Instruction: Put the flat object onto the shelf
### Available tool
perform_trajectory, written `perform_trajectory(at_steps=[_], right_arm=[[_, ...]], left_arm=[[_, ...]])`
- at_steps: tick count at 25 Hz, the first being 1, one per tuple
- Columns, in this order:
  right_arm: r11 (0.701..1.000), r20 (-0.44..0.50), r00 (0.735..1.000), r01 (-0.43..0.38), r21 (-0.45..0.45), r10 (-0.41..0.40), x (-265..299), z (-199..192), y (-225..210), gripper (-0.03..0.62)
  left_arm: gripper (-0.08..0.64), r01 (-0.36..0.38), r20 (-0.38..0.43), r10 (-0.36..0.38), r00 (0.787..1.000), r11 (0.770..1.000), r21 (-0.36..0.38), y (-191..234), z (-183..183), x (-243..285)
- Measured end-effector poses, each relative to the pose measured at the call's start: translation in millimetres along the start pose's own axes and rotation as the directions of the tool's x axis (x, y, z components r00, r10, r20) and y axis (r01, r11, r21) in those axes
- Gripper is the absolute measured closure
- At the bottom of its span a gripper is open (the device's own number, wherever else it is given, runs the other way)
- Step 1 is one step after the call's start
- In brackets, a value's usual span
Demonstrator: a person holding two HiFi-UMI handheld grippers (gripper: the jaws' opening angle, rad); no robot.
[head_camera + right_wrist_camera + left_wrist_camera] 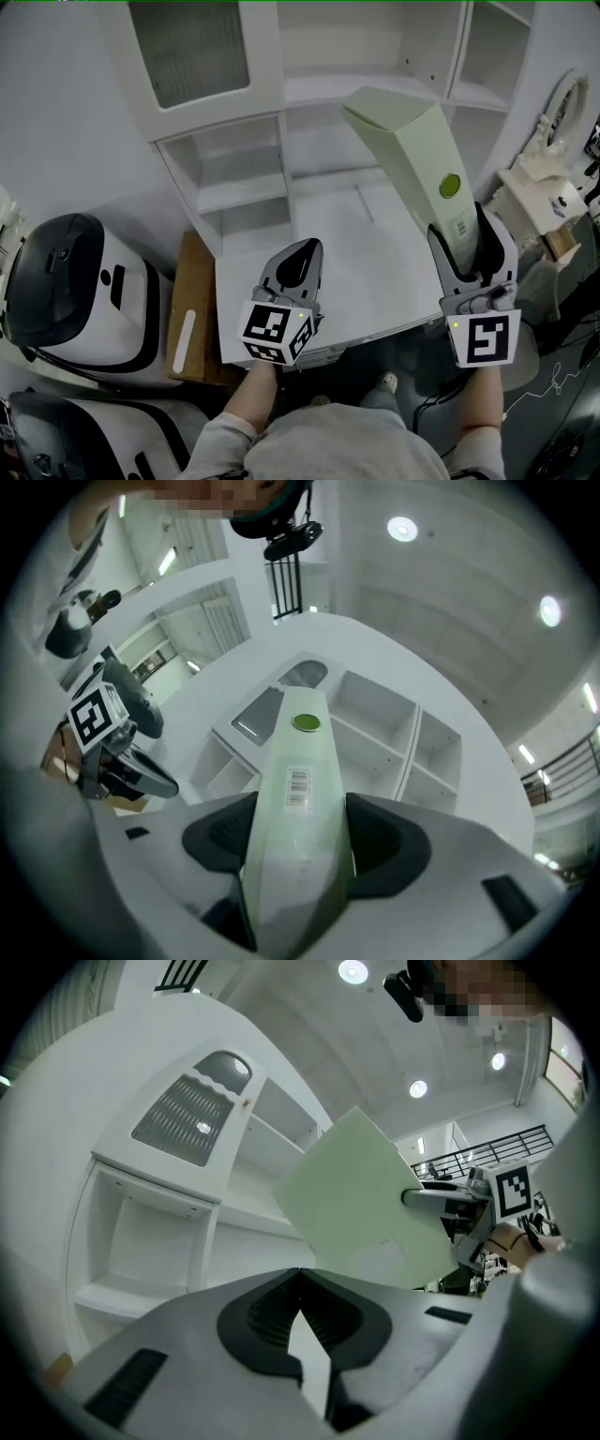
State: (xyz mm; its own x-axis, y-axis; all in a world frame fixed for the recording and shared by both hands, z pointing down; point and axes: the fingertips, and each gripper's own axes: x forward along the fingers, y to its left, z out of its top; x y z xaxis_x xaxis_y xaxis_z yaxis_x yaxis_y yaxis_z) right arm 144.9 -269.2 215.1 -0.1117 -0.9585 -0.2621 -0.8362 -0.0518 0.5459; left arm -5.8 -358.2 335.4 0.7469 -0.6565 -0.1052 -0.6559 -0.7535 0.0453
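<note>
White shelf unit (pixel 267 56) fills the far side: frosted door panel (pixel 187 47) at upper left, open-fronted compartments below it and to the right, with thin uprights and shelf boards as the edges to mind. White desk (pixel 375 281) butts against the shelf front. Its near edge runs just ahead of the person, and open surface lies between both grippers and the shelf. Left of the desk are a brown board (pixel 192 281) and bulky white-and-black machines (pixel 75 281) close alongside. Off the right edge is a crowd of small white items, too cluttered to name. Flat object (pixel 422 159) – pale green, thin, with a round green sticker and a barcode label – stands on edge above the right half of the desk. It rises from the right gripper (pixel 469 253) toward the middle compartments, its far corner in front of a shelf board. Contact there cannot be judged. In the right gripper view the fingers (pixel 389 846) stand wide apart and press on either face of the flat object (pixel 295 799), near its bottom end. Left gripper (pixel 302 258) sits over the desk's near-centre, well apart from the object. Its fingers (pixel 253 1312) meet at the tips with only a sliver of gap behind – nothing between them, touching nothing.
</note>
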Motion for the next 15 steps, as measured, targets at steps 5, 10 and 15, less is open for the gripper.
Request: perform_trajectory(at_steps=[5, 10, 15], right_arm=[[0.974, 0.014, 0.999, -0.04, -0.222, 0.044, 17, 18, -15, 0.304], [0.88, -0.023, 0.99, -0.136, -0.455, 0.141, 37, 19, -27, 0.304], [0.794, 0.034, 0.982, -0.13, -0.594, 0.187, 58, 26, -38, 0.304]], left_arm=[[0.546, -0.03, 0.004, 0.03, 1.0, 1.0, 0.0, 2, 1, 7], [0.546, -0.078, 0.023, 0.078, 0.997, 0.997, 0.002, 1, 7, 19], [0.546, -0.129, 0.035, 0.129, 0.991, 0.992, -0.001, 1, 9, 32]])
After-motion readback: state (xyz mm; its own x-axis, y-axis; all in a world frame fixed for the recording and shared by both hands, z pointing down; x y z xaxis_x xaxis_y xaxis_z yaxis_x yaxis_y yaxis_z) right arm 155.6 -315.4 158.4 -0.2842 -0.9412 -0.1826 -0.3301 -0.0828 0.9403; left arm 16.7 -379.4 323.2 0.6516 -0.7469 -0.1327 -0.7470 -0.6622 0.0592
